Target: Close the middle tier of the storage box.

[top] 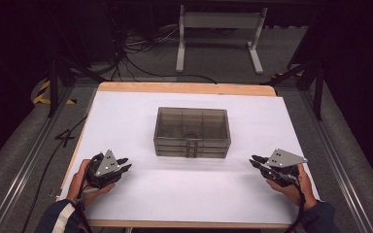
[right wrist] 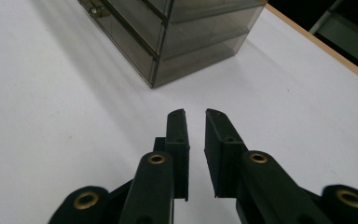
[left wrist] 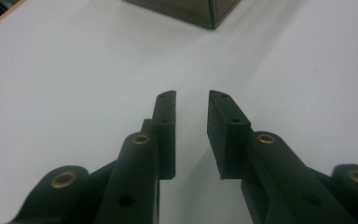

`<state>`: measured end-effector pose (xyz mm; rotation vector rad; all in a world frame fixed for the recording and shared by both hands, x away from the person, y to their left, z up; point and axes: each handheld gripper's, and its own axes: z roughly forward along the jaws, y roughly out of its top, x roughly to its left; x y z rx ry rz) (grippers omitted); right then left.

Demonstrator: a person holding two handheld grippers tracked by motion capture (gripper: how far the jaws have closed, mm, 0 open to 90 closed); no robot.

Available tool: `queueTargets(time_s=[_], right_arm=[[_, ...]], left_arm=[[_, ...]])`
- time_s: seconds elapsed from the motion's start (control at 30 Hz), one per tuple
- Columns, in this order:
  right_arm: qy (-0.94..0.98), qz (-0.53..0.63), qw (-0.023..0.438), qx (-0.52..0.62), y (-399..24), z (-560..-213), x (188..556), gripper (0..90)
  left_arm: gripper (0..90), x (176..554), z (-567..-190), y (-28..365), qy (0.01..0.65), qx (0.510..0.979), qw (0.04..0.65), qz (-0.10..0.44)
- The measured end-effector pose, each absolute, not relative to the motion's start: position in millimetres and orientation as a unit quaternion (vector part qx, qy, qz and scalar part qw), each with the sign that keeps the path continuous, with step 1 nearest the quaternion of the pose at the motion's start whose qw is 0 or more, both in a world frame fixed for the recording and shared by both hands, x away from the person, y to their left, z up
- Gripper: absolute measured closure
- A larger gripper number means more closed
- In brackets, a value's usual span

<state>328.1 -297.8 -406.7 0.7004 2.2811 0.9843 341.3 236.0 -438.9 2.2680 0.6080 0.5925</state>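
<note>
A smoky see-through plastic drawer box (top: 192,132) stands in the middle of the white table, its small latches facing the person. The left gripper (top: 125,164) rests low at the front left, pointing right toward the box, held in a hand. In the left gripper view its jaws (left wrist: 192,95) stand a little apart over bare white surface, a corner of the box (left wrist: 191,11) far ahead. The right gripper (top: 255,161) sits at the front right, pointing left. Its jaws (right wrist: 196,113) show a narrow gap with nothing in it, the box (right wrist: 182,32) ahead and to the left.
The white sheet (top: 184,194) lies on a wooden board whose far edge (top: 184,88) shows. Beyond the table stand a white desk frame (top: 218,36) and loose cables (top: 131,53) on grey floor. Metal rails (top: 24,165) run along both sides.
</note>
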Motion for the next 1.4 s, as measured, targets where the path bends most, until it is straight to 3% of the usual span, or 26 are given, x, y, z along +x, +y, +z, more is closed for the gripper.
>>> queueTargets(time_s=[0.2, 0.33, 0.53, 0.87, 1.07, 1.2, 1.4], right_arm=[[0.846, 0.362, 0.278, 0.276, -313, -412, 325, 71.9], [0.84, 0.359, 0.275, 0.301, -330, -419, 321, 60.5], [0.833, 0.355, 0.274, 0.322, -346, -426, 318, 48.8], [0.799, 0.374, 0.272, 0.384, -374, -440, 311, 21.3], [0.762, 0.409, 0.282, 0.415, -387, -442, 307, 14.2], [0.737, 0.437, 0.289, 0.426, -394, -442, 303, 13.4], [0.731, 0.449, 0.294, 0.422, -396, -442, 301, 10.3]], left_arm=[[62.3, 339, -442, 247, 0.247, 0.875, 0.344, 0.233], [49.2, 337, -446, 253, 0.256, 0.876, 0.331, 0.24], [38.6, 333, -451, 266, 0.273, 0.874, 0.327, 0.234], [17.5, 324, -460, 293, 0.315, 0.841, 0.383, 0.215], [11.5, 320, -459, 305, 0.33, 0.81, 0.432, 0.22], [11.0, 317, -459, 320, 0.358, 0.765, 0.496, 0.204], [10.3, 317, -459, 322, 0.362, 0.759, 0.5, 0.208]])
